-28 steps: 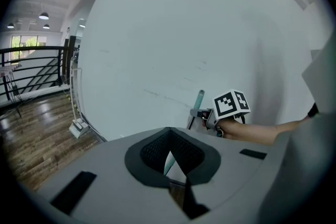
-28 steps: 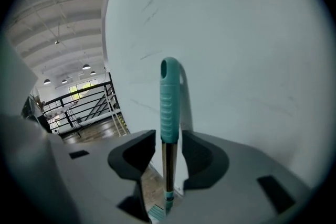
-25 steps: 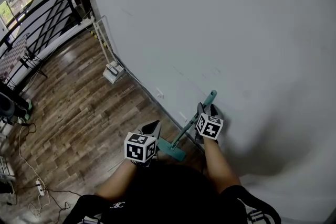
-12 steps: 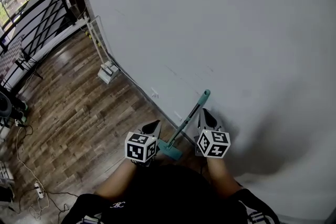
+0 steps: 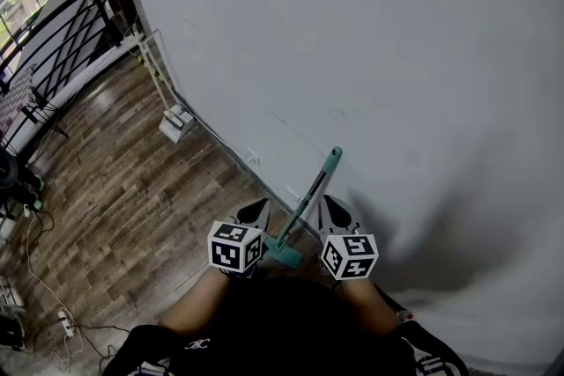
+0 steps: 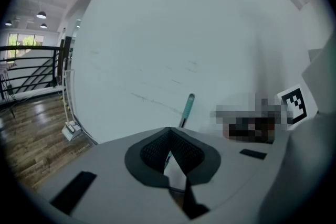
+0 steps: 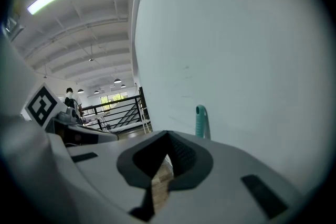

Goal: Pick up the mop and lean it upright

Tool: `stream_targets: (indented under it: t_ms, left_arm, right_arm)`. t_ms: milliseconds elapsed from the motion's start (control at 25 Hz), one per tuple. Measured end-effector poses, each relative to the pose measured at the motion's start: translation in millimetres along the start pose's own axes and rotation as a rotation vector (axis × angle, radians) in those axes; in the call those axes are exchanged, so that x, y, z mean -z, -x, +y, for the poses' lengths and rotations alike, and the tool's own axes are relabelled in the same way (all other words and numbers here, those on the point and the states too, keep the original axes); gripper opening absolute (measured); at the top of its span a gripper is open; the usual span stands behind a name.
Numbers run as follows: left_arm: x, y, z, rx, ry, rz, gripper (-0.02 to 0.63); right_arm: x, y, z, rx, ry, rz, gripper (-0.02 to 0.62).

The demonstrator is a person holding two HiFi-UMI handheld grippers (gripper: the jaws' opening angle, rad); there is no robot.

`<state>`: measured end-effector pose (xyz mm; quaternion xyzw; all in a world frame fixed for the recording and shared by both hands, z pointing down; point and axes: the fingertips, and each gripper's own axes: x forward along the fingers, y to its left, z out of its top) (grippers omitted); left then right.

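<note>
Mop: the mop (image 5: 307, 202) leans near upright on the white wall (image 5: 405, 57). Its teal head sits on the wood floor (image 5: 123, 189) at the wall's foot, and its grip end (image 6: 188, 105) rests high against the wall.
Left gripper: the left gripper (image 5: 254, 209) has its jaws pressed together with nothing between them. It is just left of the handle (no contact that the head view shows).
Right gripper: the right gripper (image 5: 331, 205) has its jaws closed tight and empty. It is just right of the handle, apart from it.
Between them: the handle alone — held by neither tool.
Surroundings: a black railing (image 5: 53, 48) stands far left, a white stand (image 5: 176, 123) sits further along the wall, and cables (image 5: 44, 277) lie on the floor.
</note>
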<state>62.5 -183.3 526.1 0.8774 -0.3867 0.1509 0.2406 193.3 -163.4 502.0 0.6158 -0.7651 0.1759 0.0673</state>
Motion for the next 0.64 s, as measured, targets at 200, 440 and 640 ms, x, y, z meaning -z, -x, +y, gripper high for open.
stream_targets:
  t_ms: [200, 440, 640]
  left_arm:
    - [3.0, -2.4, -5.6, -0.003, 0.005, 0.003, -0.005]
    - [4.1, -5.0, -5.8, -0.006, 0.005, 0.007, -0.005]
    - [5.4, -9.8, -7.8, -0.006, 0.005, 0.015, -0.005]
  right_arm:
    - [1.8, 2.4, -1.4, -0.015, -0.002, 0.008, 0.012]
    - [6.4, 0.2, -0.8, -0.029, -0.008, 0.019, 0.012]
    - [9.8, -1.0, -5.2, -0.032, -0.01, 0.03, 0.012]
